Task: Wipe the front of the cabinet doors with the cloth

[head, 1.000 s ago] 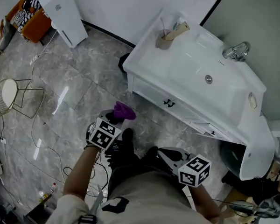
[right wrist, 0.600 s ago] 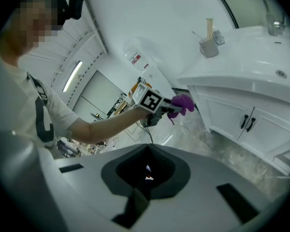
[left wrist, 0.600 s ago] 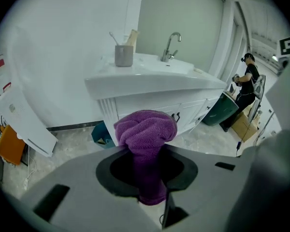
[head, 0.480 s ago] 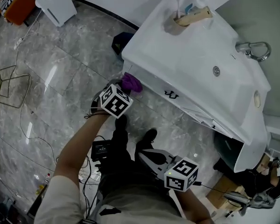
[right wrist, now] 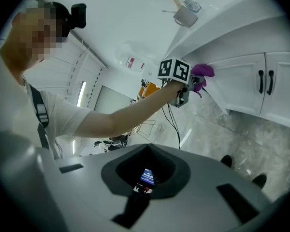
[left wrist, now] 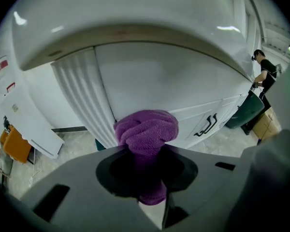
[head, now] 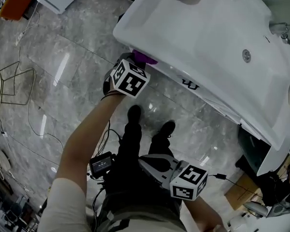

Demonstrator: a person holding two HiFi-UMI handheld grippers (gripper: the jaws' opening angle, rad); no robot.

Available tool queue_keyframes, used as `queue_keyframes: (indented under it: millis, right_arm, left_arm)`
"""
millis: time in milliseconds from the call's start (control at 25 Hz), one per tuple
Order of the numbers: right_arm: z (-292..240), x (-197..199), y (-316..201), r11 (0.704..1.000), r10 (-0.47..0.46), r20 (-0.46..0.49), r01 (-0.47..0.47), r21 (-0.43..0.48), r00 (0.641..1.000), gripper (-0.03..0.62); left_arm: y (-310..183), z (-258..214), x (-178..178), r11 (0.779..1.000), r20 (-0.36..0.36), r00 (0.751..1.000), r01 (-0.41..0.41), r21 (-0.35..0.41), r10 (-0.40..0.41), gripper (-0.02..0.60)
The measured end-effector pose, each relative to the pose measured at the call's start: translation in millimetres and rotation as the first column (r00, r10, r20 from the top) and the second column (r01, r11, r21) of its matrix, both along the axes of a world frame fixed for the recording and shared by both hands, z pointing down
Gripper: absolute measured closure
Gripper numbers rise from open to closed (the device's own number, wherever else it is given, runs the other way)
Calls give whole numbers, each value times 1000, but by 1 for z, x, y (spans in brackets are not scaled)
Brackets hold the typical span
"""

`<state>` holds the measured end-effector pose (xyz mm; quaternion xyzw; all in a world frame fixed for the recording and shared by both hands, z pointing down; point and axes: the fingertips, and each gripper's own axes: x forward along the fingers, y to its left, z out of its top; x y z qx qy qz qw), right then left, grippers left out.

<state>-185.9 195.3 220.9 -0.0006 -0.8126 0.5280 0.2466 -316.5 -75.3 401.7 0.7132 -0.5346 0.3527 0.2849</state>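
A bunched purple cloth (left wrist: 146, 132) sticks out between the jaws of my left gripper (left wrist: 147, 161), which is shut on it. The cloth (head: 146, 58) sits against the left end of the white cabinet doors (left wrist: 159, 83), just under the basin's rim. In the right gripper view, the cloth (right wrist: 202, 71) touches the door front (right wrist: 244, 83), left of the black handles (right wrist: 266, 81). My left gripper (head: 137, 64) is at arm's length. My right gripper (head: 154, 162) hangs low by my legs, away from the cabinet. Its jaws (right wrist: 140, 187) are shut with nothing held.
The white basin (head: 208, 42) overhangs the doors, with a cup (right wrist: 186, 16) on its rim. My shoes (head: 134, 112) stand on the grey marble floor. A wire stool (head: 12, 88) and cables lie at left. A dark bin (head: 253, 149) sits right of the cabinet.
My left gripper has carried the purple cloth forward from above the floor to the cabinet front under the basin rim. The right gripper has stayed low by my body.
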Motion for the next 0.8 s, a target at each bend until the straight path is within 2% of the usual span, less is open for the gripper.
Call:
queue_keyframes:
  millis: [160,360,800]
  right_arm:
    - [24,10,-11,996,72,2,-72,-58,997,585]
    - [56,29,-5,993,61,-35,-64,-95,998,585]
    - [106,54,-2,989,61,-39,-65,-136,997,585]
  left_arm:
    - [-14,20,-1,999,18,999,37,5,-37,476]
    - [-24,39,-1,996,13,996,87,35,-88,472]
    - [-25,111,-12,992,165,980,96,79,-108,473]
